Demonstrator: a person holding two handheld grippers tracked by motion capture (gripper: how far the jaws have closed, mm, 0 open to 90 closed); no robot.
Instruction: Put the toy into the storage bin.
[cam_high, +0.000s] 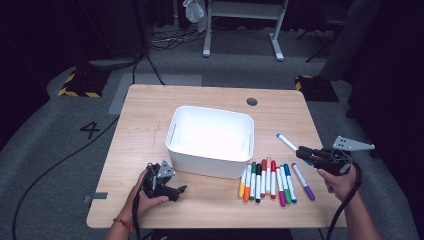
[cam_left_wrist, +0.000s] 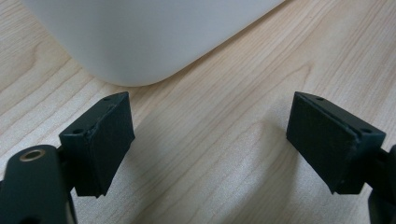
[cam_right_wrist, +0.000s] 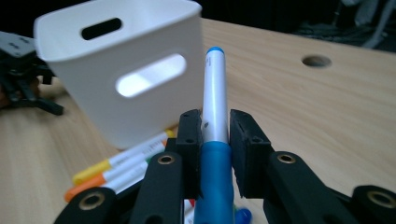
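A blue marker (cam_high: 287, 142) with a white barrel is held above the table at the right, and my right gripper (cam_high: 304, 152) is shut on it. In the right gripper view the marker (cam_right_wrist: 215, 107) stands between the two pads (cam_right_wrist: 189, 135) and points toward the white bin (cam_right_wrist: 126, 74). The white bin (cam_high: 176, 131) sits in the middle of the table. A row of several coloured markers (cam_high: 265, 179) lies in front of its right corner. My left gripper (cam_high: 175, 191) rests on the table at the front left, open, with bare wood between its pads (cam_left_wrist: 105, 140).
A purple-capped marker (cam_high: 303, 182) lies apart at the right end of the row. The wooden table (cam_high: 150, 105) has a cable hole (cam_high: 252, 101) at the back. The bin's corner (cam_left_wrist: 140, 46) stands just ahead of the left gripper.
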